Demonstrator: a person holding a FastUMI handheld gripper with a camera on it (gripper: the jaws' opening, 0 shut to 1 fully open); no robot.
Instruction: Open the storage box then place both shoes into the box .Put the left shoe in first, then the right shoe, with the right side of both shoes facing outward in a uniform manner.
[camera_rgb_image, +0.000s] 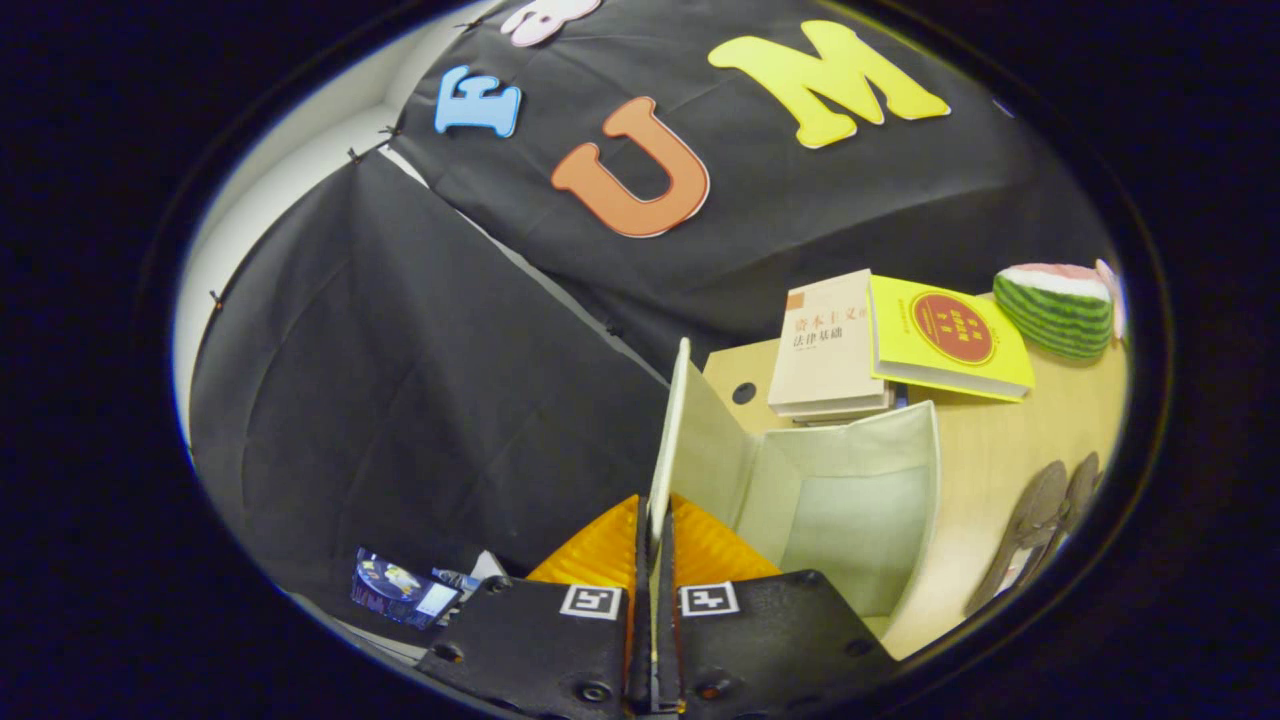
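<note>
My gripper (655, 535) is shut on the lid (668, 440) of the storage box, both fingers pressing on its thin edge. The lid stands upright, swung up from the pale fabric box (850, 500), whose inside is open and bare. The box sits on a light wooden table (990, 450), just right of the fingers. A pair of dark shoes (1045, 520) lies on the table to the right of the box, partly cut off at the rim of the view.
Two books, a beige one (825, 345) and a yellow one (945, 335), lie behind the box. A watermelon-slice toy (1060, 305) sits at the far right. A small round hole (743, 393) marks the table's back corner. Left of the table hangs black cloth.
</note>
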